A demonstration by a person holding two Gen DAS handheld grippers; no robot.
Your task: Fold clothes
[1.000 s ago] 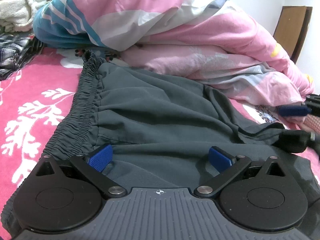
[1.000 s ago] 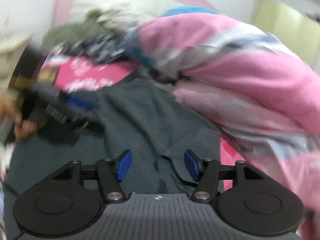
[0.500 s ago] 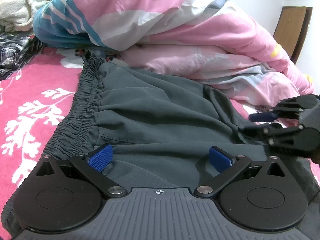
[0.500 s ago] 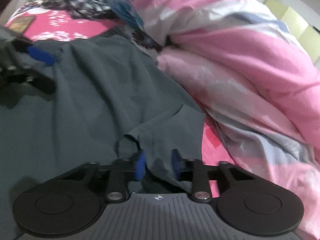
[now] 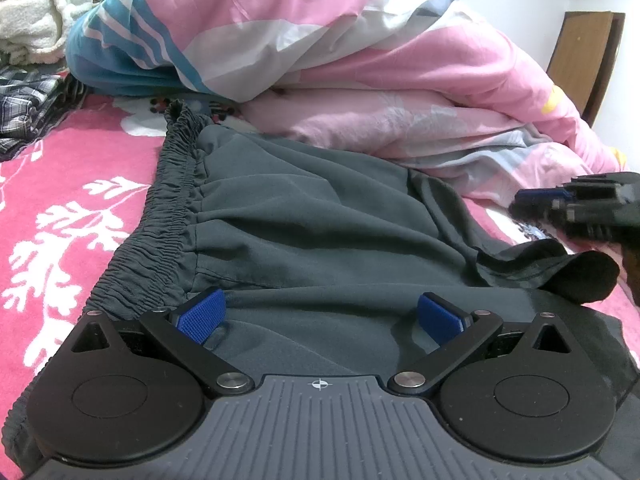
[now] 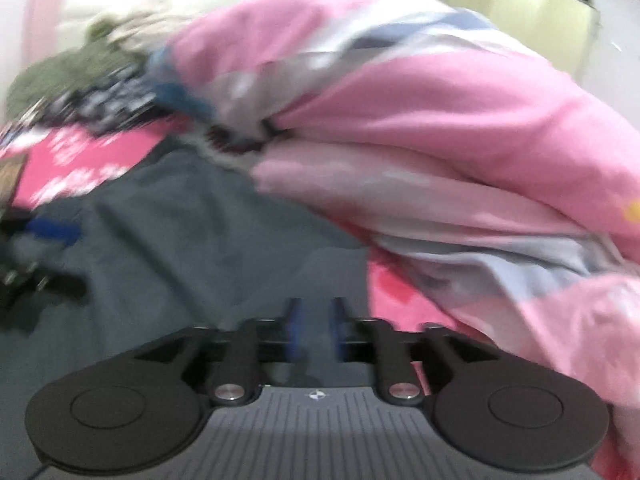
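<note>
Grey shorts (image 5: 304,216) lie spread on the pink flowered bed (image 5: 60,216), near a heaped pink quilt (image 5: 360,60).

Left claw (image 5: 320,316) rests low over the near part of the shorts, its blue pads (image 5: 200,314) spread wide with cloth lying loose between them. Right claw (image 6: 314,334) is blurred, yet its pads sit pressed nearly together over dark cloth at the shorts' right edge; whether they actually pinch it I cannot tell. From the left view it hangs above a lifted, curled hem (image 5: 580,280). Elastic waistband (image 5: 168,216) runs along the left. Checked clothes (image 5: 24,96) and a cream towel (image 5: 32,20) sit far left.
</note>
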